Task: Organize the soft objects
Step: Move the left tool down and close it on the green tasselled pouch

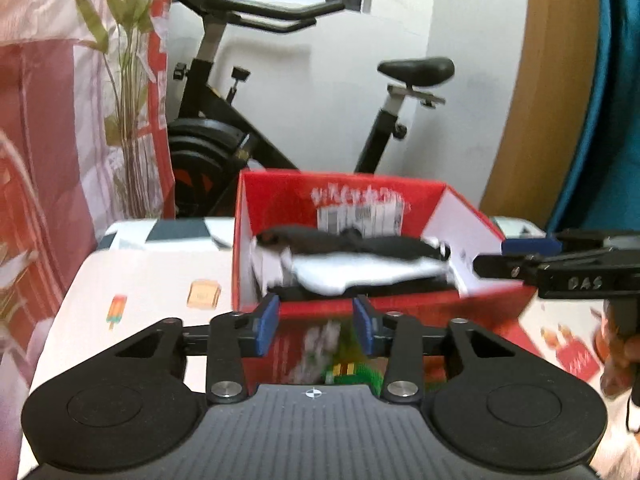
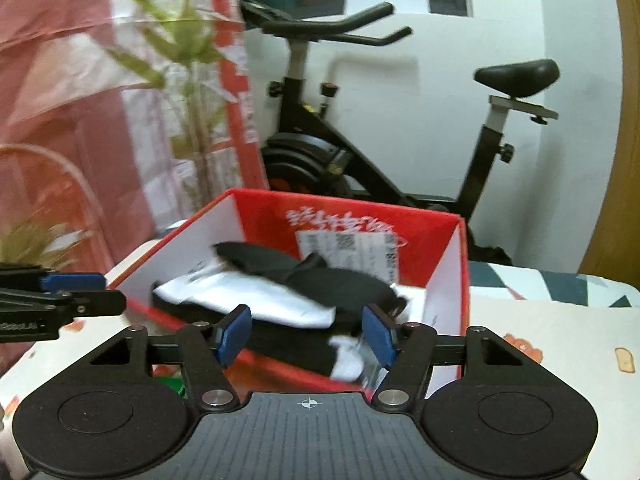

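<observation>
Glossy red card box with white matt inner walls; soft black and white cloth pieces inside. Matt black plastic gripper bodies, ribbed grey deck, dull blue rubbery pads, shiny metal pivots. Smooth printed tablecloth.

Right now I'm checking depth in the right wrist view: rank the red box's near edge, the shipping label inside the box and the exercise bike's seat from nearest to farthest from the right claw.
1. Red box, near edge: just ahead of the right claw, low centre.
2. Shipping label: on the box's back wall, centre.
3. Exercise bike's seat: against the white wall, upper right.
</observation>
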The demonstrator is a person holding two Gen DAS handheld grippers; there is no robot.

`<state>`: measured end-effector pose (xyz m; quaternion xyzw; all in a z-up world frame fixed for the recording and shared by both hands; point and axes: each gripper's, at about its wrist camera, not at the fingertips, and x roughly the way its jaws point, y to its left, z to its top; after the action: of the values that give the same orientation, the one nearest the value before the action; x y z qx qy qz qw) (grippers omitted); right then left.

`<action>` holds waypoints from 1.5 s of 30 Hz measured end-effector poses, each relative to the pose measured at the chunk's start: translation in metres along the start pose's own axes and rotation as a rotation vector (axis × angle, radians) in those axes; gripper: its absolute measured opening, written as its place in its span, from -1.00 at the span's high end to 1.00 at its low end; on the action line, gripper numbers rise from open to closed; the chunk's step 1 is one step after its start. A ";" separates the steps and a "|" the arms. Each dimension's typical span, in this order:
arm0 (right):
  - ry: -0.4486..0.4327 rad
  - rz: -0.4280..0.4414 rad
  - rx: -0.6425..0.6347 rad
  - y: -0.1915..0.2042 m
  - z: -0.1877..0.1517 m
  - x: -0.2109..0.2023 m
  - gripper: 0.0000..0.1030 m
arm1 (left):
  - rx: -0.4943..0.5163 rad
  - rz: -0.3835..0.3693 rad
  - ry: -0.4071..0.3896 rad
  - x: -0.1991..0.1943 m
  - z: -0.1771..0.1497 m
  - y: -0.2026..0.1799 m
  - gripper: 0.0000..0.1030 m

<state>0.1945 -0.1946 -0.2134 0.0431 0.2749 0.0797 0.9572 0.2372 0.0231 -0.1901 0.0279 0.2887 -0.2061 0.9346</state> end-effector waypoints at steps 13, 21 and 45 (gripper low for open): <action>-0.012 0.088 -0.002 0.025 -0.064 -0.014 0.06 | -0.139 -0.050 0.135 0.001 -0.055 0.029 0.33; 0.056 0.120 0.011 0.041 -0.091 0.012 0.05 | -0.171 -0.094 0.111 0.013 -0.067 0.029 0.32; 0.090 0.222 -0.063 0.075 -0.096 0.062 -0.10 | -0.212 -0.184 0.129 0.042 -0.073 0.021 0.22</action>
<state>0.1859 -0.1064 -0.3175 0.0393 0.3085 0.1957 0.9301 0.2387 0.0390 -0.2756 -0.0846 0.3694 -0.2569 0.8890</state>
